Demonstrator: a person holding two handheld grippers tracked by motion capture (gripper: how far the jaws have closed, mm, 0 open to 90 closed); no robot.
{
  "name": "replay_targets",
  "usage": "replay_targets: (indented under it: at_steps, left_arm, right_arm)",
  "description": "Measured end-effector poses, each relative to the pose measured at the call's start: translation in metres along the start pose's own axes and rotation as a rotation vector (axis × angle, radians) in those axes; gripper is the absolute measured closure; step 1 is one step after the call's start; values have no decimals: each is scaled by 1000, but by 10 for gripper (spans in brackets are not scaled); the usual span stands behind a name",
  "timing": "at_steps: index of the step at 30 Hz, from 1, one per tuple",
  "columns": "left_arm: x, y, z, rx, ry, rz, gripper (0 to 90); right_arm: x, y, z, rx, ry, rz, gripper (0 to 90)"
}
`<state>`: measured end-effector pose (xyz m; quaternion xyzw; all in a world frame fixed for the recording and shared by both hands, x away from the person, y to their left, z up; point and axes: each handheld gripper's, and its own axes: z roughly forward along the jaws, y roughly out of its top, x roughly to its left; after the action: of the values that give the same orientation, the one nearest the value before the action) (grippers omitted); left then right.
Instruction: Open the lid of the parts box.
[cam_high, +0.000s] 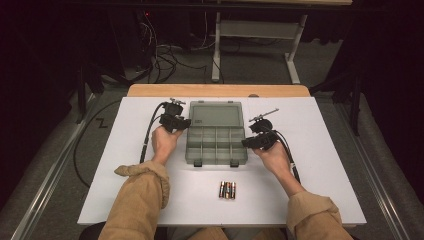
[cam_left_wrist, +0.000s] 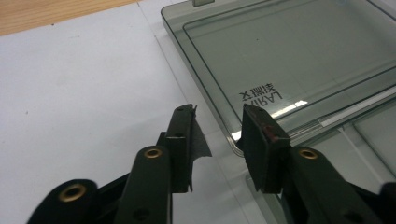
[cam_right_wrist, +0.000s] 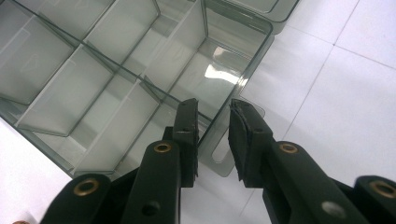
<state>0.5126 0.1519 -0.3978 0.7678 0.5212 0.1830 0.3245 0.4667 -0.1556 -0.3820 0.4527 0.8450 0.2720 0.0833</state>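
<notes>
One clear organizer box (cam_high: 216, 145) is lying open at the middle of the white table (cam_high: 320, 165), its lid (cam_high: 215, 115) folded flat toward the far edge. The tray is showing two rows of divided compartments; I cannot count them all exactly. Three batteries (cam_high: 227, 190) are lying side by side near the front edge, apart from the box.

Two grippers are working at the box. The left gripper (cam_left_wrist: 217, 135) is sitting at the box's left side where lid meets tray, jaws released, the corner of the lid's rim lying just ahead of the gap. The right gripper (cam_right_wrist: 212, 126) is sitting at the tray's right wall, jaws parted and straddling that wall, not clamping it.
</notes>
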Motion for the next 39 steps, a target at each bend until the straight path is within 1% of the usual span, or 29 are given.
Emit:
replay_targets:
  at_steps: [2,5,7,8,11,16,18,21,25,27,28,29,30,32,34,36,39]
  left_arm:
    - [0,0,-2,1,1,7,599]
    - [1,0,-5,4,0,12,579]
    - [2,0,-8,11,0,9,561]
    - [3,0,-10,18,1,18,556]
    - [4,-1,-13,40,8,31,536]
    - [5,-2,-22,62,8,41,513]
    - [5,-3,-26,68,-1,40,498]
    - [4,-5,-34,80,-6,51,486]
    - [4,-12,-44,61,-32,36,481]
    - [4,-15,-47,61,-35,40,481]
    - [4,-16,-49,67,-35,45,478]
    - [4,-18,-51,63,-38,47,478]
    - [3,-20,-54,53,-52,47,479]
    - [1,-22,-61,34,-70,60,488]
    - [-4,-24,-68,30,-77,82,492]
    - [-8,-27,-74,19,-85,96,490]
    - [-12,-30,-82,1,-96,100,482]
  right_arm:
    - [-1,0,0,1,5,-2,749]
    - [0,0,0,-1,0,-3,750]
    - [1,0,0,-1,-3,-4,749]
    - [0,0,0,1,-2,-4,749]
    - [0,0,0,-5,-2,-13,750]
    - [3,-1,0,-11,-22,-30,747]
    - [5,-2,0,-14,-28,-44,744]
    - [4,-2,-1,-16,-20,-53,744]
    - [4,-3,-2,-25,-13,-63,740]
    - [4,-4,-3,-38,-6,-68,732]
    - [5,-4,-5,-41,-5,-62,724]
    - [6,-4,-5,-48,-4,-68,719]
    - [6,-4,-7,-50,-3,-72,714]
    - [8,-4,-10,-59,-3,-84,706]
    - [8,-5,-14,-74,0,-94,697]
    - [8,-7,-17,-86,10,-88,686]
    - [9,-9,-21,-94,8,-94,674]
